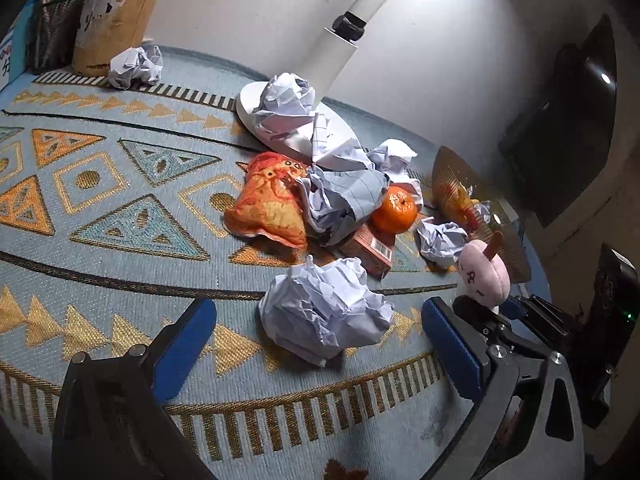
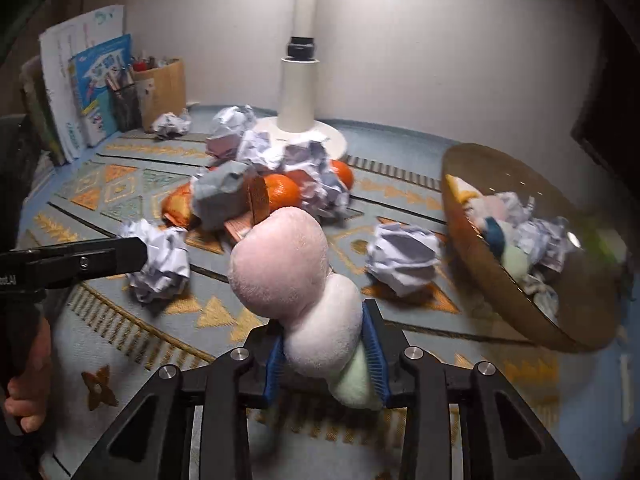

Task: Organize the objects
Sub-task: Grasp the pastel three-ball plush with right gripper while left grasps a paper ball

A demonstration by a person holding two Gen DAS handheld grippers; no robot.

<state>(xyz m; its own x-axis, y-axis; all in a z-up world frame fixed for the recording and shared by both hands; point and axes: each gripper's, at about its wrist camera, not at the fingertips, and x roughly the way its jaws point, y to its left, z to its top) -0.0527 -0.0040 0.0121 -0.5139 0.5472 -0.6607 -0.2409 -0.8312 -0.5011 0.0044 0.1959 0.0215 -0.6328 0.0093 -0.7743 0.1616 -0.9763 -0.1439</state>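
Note:
My right gripper (image 2: 325, 360) is shut on a soft toy (image 2: 280, 264) made of pink, white and green balls on a stick, held above the patterned cloth; the toy (image 1: 484, 276) also shows at the right of the left wrist view. A brown bowl (image 2: 500, 280) with paper and soft things in it stands tilted to the right. My left gripper (image 1: 320, 344) is open, its blue pads on either side of a crumpled paper ball (image 1: 324, 312) without touching it. In the right wrist view this ball (image 2: 160, 264) lies at the tip of the left gripper's fingers (image 2: 100, 258).
A heap lies mid-table: crumpled papers (image 1: 340, 196), an orange (image 1: 394, 210), an orange snack bag (image 1: 268, 204), a small box (image 1: 372, 248). Behind stands a white lamp base (image 2: 298, 96). A paper bag (image 1: 116, 20), mesh pen holder (image 1: 52, 36) and books (image 2: 80, 88) fill the back left.

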